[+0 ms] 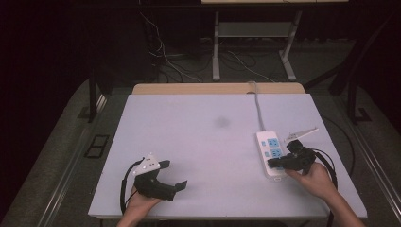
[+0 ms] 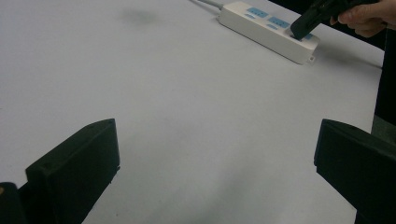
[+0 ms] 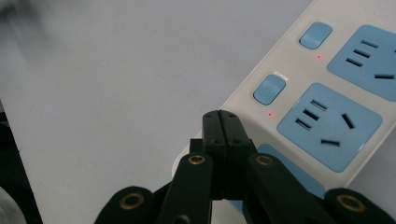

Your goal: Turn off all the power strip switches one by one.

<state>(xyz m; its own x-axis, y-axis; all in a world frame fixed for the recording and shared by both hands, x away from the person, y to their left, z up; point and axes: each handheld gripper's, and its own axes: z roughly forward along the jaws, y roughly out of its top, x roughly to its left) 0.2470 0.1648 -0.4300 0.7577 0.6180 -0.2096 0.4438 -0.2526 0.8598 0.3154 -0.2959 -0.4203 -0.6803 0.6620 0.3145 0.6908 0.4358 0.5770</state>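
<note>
The right gripper view reveals two red lights and two blue switches on the power strip (image 3: pixel 327 93); the high view places that one strip (image 1: pixel 270 153) at the worktop's (image 1: pixel 203 142) lower right. Right tongs (image 3: pixel 221 122) are pressed together over it; left tongs (image 1: pixel 176 174), lower left, gape wide.

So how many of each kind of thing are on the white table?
Power strip: 1
Hand-held grippers: 2, the left hand-held gripper open over bare table, the right hand-held gripper shut and empty, its tip at the strip's near end
Total: 3
</note>
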